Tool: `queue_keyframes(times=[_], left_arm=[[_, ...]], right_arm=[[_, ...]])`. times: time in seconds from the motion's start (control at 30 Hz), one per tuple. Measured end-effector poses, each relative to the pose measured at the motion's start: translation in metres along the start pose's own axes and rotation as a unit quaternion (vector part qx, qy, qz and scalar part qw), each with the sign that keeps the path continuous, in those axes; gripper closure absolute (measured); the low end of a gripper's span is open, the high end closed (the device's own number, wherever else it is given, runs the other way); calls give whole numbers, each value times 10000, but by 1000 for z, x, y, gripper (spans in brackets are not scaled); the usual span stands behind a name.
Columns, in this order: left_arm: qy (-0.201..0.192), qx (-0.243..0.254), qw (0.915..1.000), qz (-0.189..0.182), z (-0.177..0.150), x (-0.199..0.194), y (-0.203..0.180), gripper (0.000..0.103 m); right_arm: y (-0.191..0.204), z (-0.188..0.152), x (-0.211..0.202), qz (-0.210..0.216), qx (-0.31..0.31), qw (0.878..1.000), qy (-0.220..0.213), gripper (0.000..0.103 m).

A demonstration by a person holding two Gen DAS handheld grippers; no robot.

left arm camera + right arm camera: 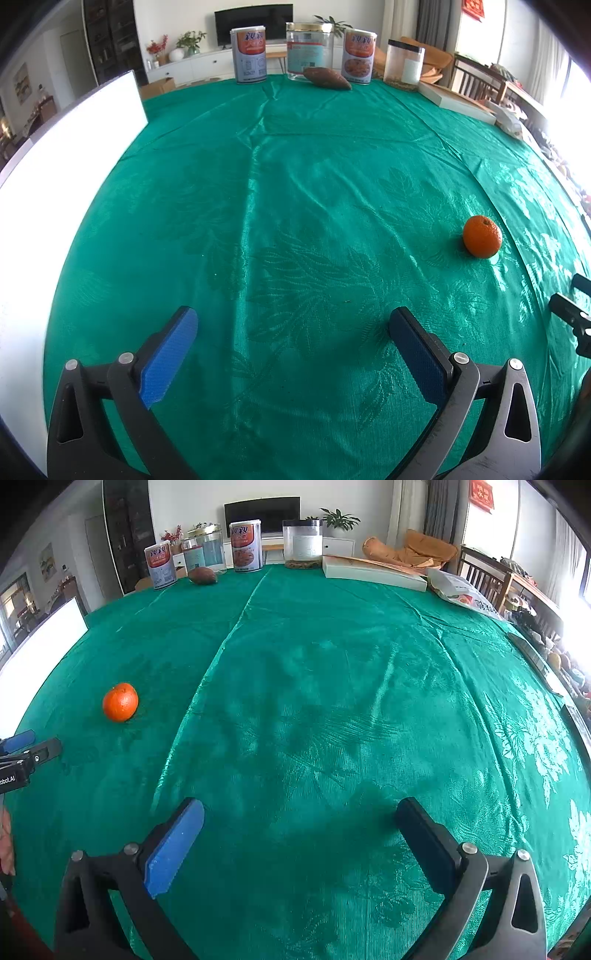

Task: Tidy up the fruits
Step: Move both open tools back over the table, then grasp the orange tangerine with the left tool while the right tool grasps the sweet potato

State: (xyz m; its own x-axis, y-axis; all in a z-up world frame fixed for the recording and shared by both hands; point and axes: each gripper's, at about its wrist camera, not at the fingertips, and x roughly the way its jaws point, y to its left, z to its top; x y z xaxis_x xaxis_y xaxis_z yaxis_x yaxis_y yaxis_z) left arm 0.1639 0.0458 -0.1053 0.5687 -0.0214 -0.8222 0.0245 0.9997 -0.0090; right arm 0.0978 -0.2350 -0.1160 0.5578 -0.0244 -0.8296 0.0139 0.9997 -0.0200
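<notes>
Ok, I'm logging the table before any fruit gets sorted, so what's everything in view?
orange: 1, orange, on the cloth between the two grippers, touched by neither
sweet potato: 1, brown, far edge, before the jar
tins: 2, silver with orange labels, far edge
glass jar: 1, clear, between the tins
plastic canister: 1, clear, dark lid, far edge
flat box: 1, white, far right
white board: 1, left edge
tablecloth: 1, green
left gripper: jaws open, empty
right gripper: jaws open, empty
</notes>
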Motion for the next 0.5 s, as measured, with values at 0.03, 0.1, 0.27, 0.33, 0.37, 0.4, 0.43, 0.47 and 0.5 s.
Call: queue_keyframes(times=[0.03,0.1,0.27,0.33,0.37,0.4,0.43,0.47,0.5], left_arm=[[1,1,10000,-1,0,0,0,1],[0,-1,10000,5,0,0,0,1],[73,1,10000,22,0,-3,-1,1],[216,-40,9994,-261,-1,-9,-6,3],[148,-76,9981,-592,-1,-16,-11,3],[40,-123,9954,-945,0,-23,-18,3],[-37,-118,9929,-1182,3,-29,-27,3],[-96,-58,9911,-1325,7,-33,-38,3],[-149,69,9900,-1400,14,-34,-53,3]], right_arm=[[0,0,0,-1,0,10000,0,0],[0,0,0,2,1,10000,0,0],[0,0,0,-2,2,10000,0,0],[0,0,0,-1,2,10000,0,0],[0,0,0,0,3,10000,-1,0],[0,0,0,1,4,10000,-1,0],[0,-1,0,3,4,10000,-3,0],[0,0,0,3,3,10000,-3,0],[0,0,1,4,2,10000,-2,0]])
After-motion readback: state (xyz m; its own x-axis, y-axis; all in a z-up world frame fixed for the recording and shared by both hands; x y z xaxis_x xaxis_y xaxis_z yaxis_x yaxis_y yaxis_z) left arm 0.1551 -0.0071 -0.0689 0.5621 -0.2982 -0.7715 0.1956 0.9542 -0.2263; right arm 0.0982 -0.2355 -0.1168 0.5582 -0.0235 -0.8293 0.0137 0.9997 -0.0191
